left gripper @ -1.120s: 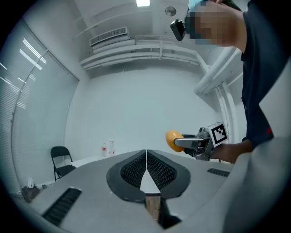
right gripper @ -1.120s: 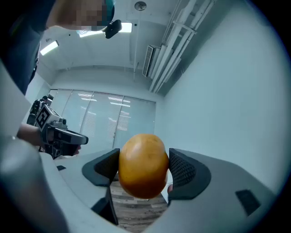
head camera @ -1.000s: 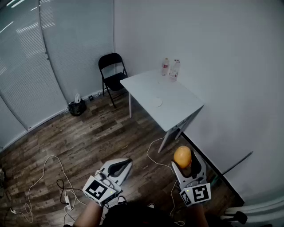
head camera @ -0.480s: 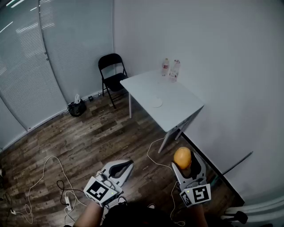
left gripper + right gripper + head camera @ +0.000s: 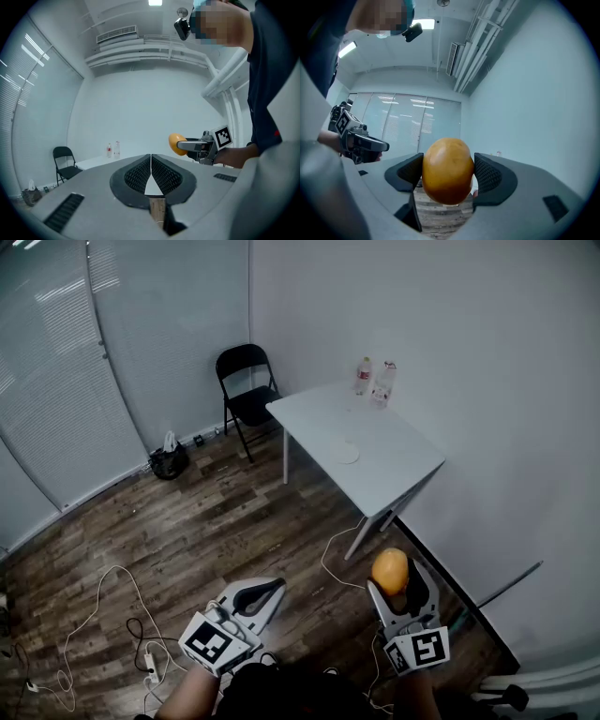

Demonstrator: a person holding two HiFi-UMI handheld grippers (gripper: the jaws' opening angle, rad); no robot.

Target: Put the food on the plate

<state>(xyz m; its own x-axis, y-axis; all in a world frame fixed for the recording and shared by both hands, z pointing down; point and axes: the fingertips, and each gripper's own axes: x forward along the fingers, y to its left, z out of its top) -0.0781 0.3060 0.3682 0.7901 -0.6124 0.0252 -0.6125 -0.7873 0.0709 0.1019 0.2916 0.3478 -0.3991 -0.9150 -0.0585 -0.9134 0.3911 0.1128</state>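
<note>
Since a moment ago the head view has shifted, so the room sits a little further right, while both grippers hold much the same low spots. Nearest, the right gripper point(image 5: 397, 581) is clamped on a yellow-orange fruit point(image 5: 389, 570), one jaw against each side, in the air above the wooden floor point(image 5: 216, 521). Beside it, the left gripper point(image 5: 266, 591) has its jaws pressed together with nothing between them. Cables point(image 5: 117, 601) trail over the floor. Further off, well apart from the fruit, a small plate point(image 5: 346, 455) lies on the white surface point(image 5: 398, 470), two bottles point(image 5: 372, 381) stand at its far edge, and a black chair point(image 5: 246, 381) is behind.
</note>
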